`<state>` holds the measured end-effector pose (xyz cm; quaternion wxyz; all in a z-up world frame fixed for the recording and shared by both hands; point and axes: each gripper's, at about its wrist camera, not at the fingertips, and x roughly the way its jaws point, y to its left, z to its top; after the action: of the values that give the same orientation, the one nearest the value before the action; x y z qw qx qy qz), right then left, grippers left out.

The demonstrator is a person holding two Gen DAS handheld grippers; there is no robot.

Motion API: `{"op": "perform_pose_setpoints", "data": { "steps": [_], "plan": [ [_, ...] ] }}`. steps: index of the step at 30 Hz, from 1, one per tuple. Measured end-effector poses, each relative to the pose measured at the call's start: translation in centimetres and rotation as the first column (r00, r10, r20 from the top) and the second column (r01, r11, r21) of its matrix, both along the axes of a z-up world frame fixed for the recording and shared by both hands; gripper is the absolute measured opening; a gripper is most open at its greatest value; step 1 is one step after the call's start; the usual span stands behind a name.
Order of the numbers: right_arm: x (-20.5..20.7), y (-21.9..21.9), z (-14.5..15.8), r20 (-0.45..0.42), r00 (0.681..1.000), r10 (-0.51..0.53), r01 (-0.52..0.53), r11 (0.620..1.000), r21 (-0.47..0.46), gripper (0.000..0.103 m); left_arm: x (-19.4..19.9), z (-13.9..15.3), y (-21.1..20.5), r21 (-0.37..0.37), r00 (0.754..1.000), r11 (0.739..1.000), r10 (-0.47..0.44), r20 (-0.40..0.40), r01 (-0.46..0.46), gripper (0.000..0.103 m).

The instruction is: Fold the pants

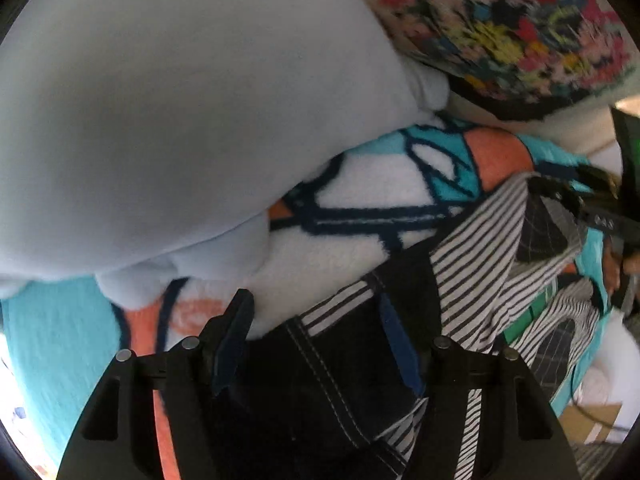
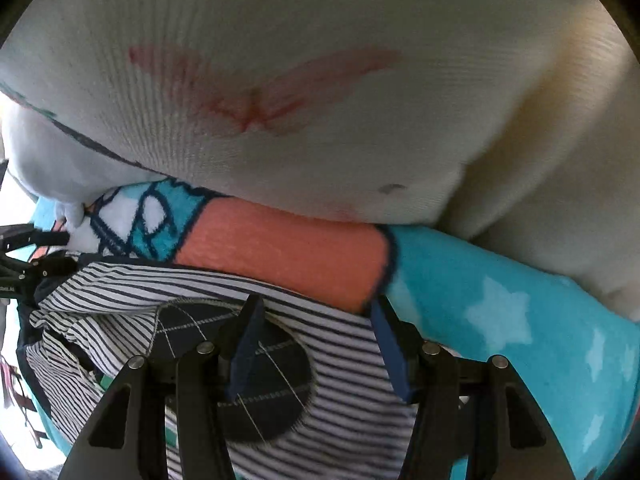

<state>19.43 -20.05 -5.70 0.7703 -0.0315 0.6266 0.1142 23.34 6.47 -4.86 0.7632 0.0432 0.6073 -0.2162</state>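
The pants (image 1: 480, 256) are black-and-white striped with dark stitched patches and lie crumpled on a fleece blanket (image 1: 360, 184). My left gripper (image 1: 312, 304) points down over a dark part of them. Its jaws stand apart with the cloth lying between, and the pads do not press on it. In the right wrist view the pants (image 2: 132, 292) spread to the left. My right gripper (image 2: 316, 308) hangs open above a round dark patch (image 2: 276, 392) near the pants' edge. The left gripper (image 2: 24, 256) shows at the left rim there, and the right gripper (image 1: 580, 208) at the right rim of the left wrist view.
The blanket (image 2: 480, 300) is turquoise, orange and white with navy outlines. A pale blue pillow (image 1: 180, 100) and a floral cushion (image 1: 500, 28) crowd the far side, and a cream ribbed pillow (image 2: 320, 80) looms over the pants. A hand (image 1: 612, 268) shows at the right.
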Motion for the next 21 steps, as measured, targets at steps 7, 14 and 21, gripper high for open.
{"op": "perform_pose_setpoints", "data": {
  "steps": [7, 14, 21],
  "plan": [
    [0.7, 1.9, -1.1, -0.016, 0.996, 0.093, -0.092, 0.995, 0.046, 0.067, -0.8, -0.1, -1.6, 0.097, 0.993, 0.99, -0.109, 0.036, 0.105, 0.063],
    [0.6, 2.8, -0.8, -0.076, 0.996, 0.055, -0.047, 0.993, 0.104, 0.008, -1.6, 0.9, -1.9, 0.073, 0.994, 0.994, -0.09, 0.064, 0.085, 0.008],
    [0.6, 2.3, 1.8, -0.054, 0.998, -0.042, 0.05, 0.985, 0.163, 0.007, -2.6, 4.3, 0.0, 0.046, 0.985, 0.999, 0.009, 0.17, -0.017, 0.003]
  ]
}}
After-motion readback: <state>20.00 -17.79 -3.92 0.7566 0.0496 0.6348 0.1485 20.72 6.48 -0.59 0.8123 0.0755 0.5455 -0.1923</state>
